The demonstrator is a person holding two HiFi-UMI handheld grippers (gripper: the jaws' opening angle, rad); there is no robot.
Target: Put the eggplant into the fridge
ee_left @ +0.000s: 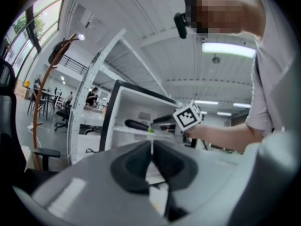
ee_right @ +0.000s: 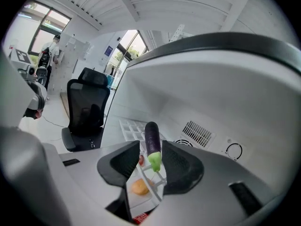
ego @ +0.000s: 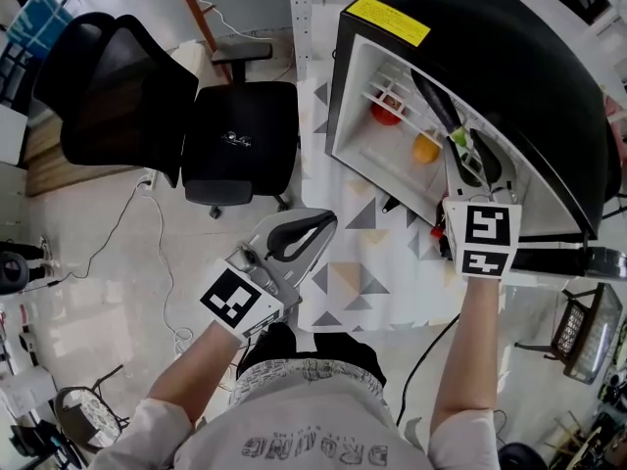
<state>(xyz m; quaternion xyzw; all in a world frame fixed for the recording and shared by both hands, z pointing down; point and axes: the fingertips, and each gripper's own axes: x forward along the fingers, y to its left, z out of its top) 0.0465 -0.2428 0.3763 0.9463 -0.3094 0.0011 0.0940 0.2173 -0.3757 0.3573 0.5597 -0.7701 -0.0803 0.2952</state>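
Observation:
The dark purple eggplant (ego: 438,106) with a green stem lies on the top wire shelf inside the open black fridge (ego: 509,57). My right gripper (ego: 470,157) reaches into the fridge just behind the stem end. In the right gripper view the eggplant (ee_right: 152,140) shows between the jaws of the right gripper (ee_right: 150,161), which stands open, with a gap on the left side of the stem. My left gripper (ego: 321,223) hangs low in front of the fridge, shut and empty. In the left gripper view the pads of the left gripper (ee_left: 151,149) meet, and the eggplant (ee_left: 136,125) shows far off.
A red fruit (ego: 387,114) and an orange one (ego: 425,149) lie on the shelf below the eggplant. A black office chair (ego: 196,125) stands to the left of the fridge. A patterned mat (ego: 362,262) covers the floor in front of it.

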